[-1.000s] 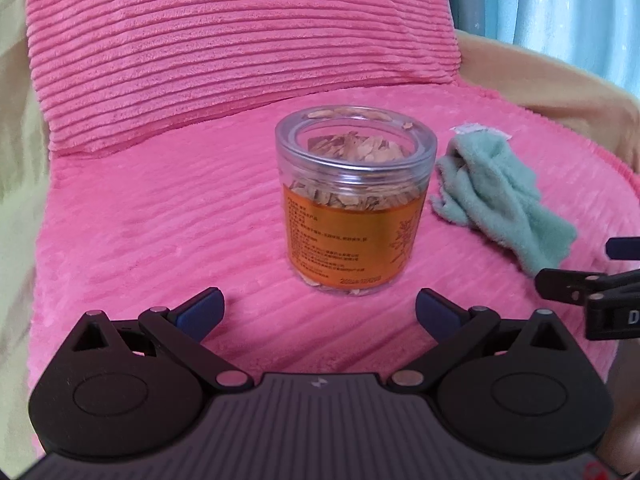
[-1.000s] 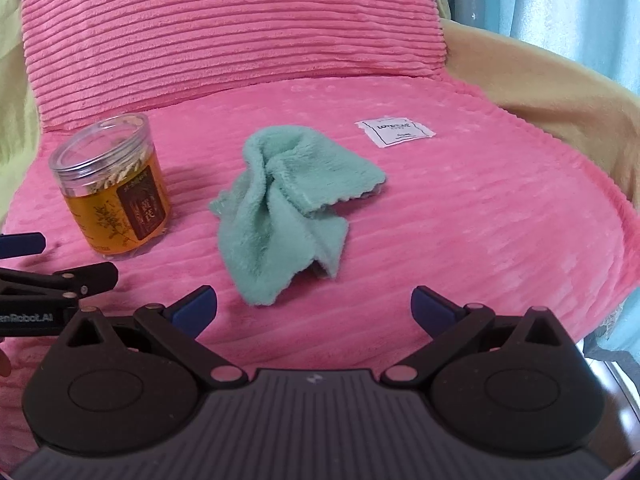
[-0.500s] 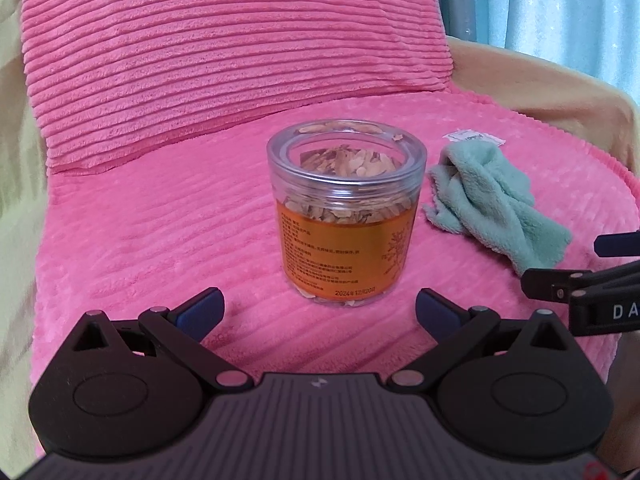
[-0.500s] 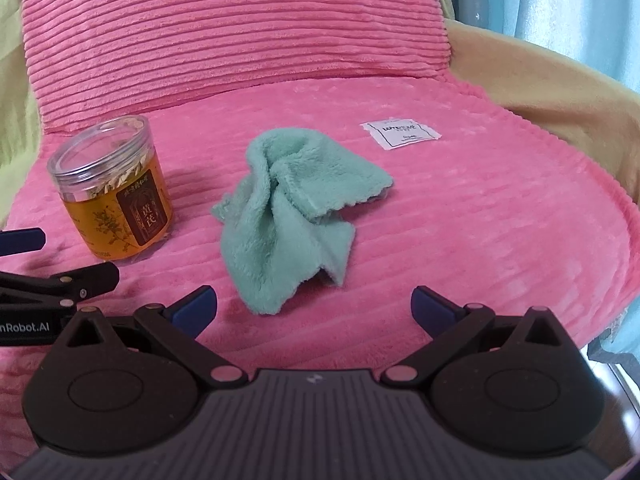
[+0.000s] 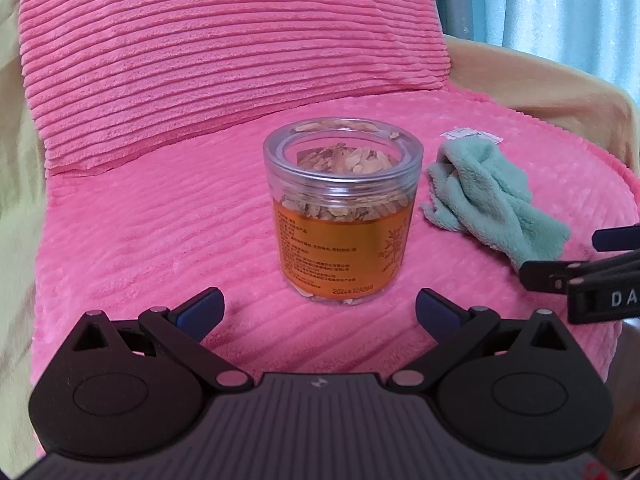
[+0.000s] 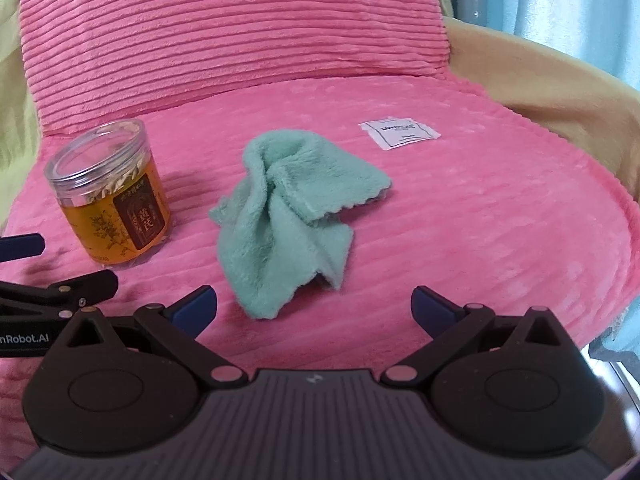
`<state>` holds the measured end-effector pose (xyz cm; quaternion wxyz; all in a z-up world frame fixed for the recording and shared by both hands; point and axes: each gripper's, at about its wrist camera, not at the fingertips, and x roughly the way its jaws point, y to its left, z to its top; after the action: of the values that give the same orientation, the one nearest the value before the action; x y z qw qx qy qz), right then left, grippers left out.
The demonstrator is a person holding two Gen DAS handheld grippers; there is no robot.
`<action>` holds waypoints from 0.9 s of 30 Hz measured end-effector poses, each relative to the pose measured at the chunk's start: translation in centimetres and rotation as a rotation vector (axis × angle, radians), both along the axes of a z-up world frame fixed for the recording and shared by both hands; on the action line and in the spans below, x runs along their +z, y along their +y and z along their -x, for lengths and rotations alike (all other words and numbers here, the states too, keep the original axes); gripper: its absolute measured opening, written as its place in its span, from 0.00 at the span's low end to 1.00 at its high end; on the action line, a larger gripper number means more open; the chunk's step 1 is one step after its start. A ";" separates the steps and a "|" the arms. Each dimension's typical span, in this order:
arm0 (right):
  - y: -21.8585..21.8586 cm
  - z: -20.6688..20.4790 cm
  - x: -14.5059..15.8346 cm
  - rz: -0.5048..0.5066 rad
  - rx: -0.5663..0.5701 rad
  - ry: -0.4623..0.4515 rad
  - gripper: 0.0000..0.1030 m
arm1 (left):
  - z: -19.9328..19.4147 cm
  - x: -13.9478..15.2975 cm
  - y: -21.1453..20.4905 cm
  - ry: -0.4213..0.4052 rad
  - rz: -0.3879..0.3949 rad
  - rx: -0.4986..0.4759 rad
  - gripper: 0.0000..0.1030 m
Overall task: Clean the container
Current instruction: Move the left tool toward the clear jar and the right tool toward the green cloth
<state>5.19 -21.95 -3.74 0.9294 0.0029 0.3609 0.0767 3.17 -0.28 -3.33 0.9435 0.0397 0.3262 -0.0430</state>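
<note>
Pink ribbed cushion (image 6: 240, 40), white label (image 6: 400, 135), blue curtain (image 6: 560, 0).

1. Left claw (image 5: 318, 309) – spread wide, blue-tipped fingers (image 5: 200, 310) far apart, nothing between them.
2. Held low and level, pointing forward; black linkage arms angled outward from the ribbed body.
3. Right claw (image 6: 314, 305) – likewise spread wide, blue fingertips (image 6: 434, 307) far apart, gripping nothing.
4. Also low and level, facing forward, just right of the left one.
5. Each visible at the edge of the other's view: right claw's dark fingers entering the left view from the right, left claw's entering the right view from the left.
</note>
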 end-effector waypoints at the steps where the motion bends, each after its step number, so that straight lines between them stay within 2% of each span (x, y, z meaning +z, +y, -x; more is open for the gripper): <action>1: 0.0 0.0 0.0 0.001 0.002 0.001 0.99 | 0.1 0.1 -0.2 -0.003 -0.005 -0.004 0.99; 6: -0.1 -0.1 0.0 -0.006 -0.002 0.003 0.99 | 0.2 0.0 -0.1 -0.017 -0.016 -0.006 0.99; 10: -0.2 -0.1 -0.1 -0.003 -0.005 0.005 0.99 | -0.1 -0.5 -0.1 0.002 -0.022 -0.003 0.99; 27: -0.6 -0.4 0.5 -0.028 -0.007 -0.049 0.99 | -1.2 -0.5 0.5 -0.004 -0.023 -0.005 0.99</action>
<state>5.55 -22.52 -3.22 0.9381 0.0155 0.3371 0.0787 4.40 0.23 -3.84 0.9435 0.0515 0.3247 -0.0414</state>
